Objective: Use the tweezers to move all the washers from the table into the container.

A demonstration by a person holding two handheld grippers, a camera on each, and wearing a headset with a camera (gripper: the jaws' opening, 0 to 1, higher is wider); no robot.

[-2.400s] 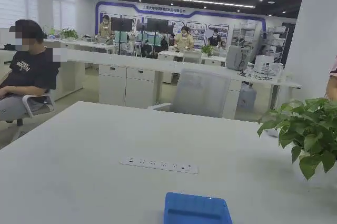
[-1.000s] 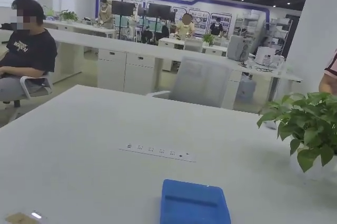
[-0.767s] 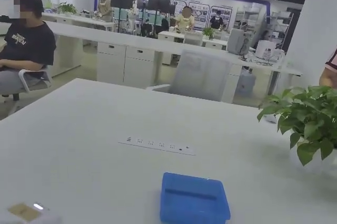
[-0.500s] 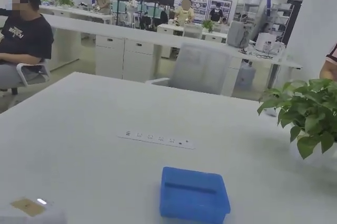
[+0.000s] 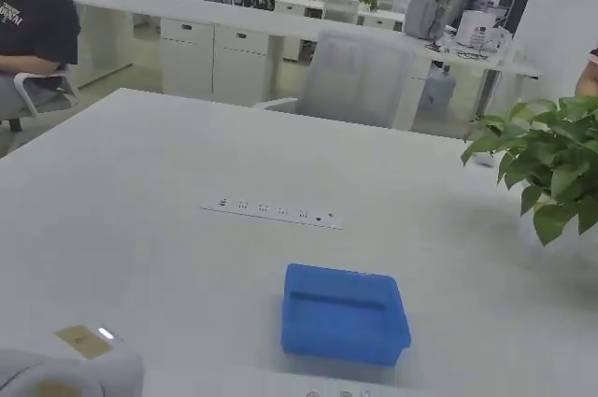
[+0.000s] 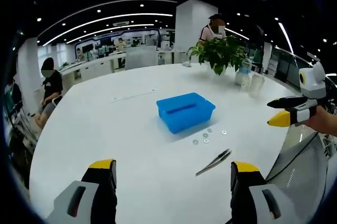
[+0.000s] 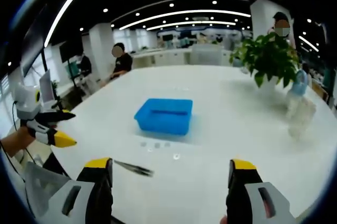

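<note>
The left tool [image 6: 174,166] and right tool [image 7: 169,163] both gape apart, empty; tweezers [image 6: 213,162] lie by 5 washers [image 6: 205,137] beside the container [image 6: 185,110].

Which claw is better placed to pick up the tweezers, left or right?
Probably the left claw: the tweezers lie slantwise ahead between its open jaws; before the right claw they lie crosswise.

Left gripper [image 6: 174,167] and right gripper [image 7: 169,165] are held well apart, side by side, each angled slightly inward. Both have yellow-tipped jaws spread wide, holding nothing.
</note>
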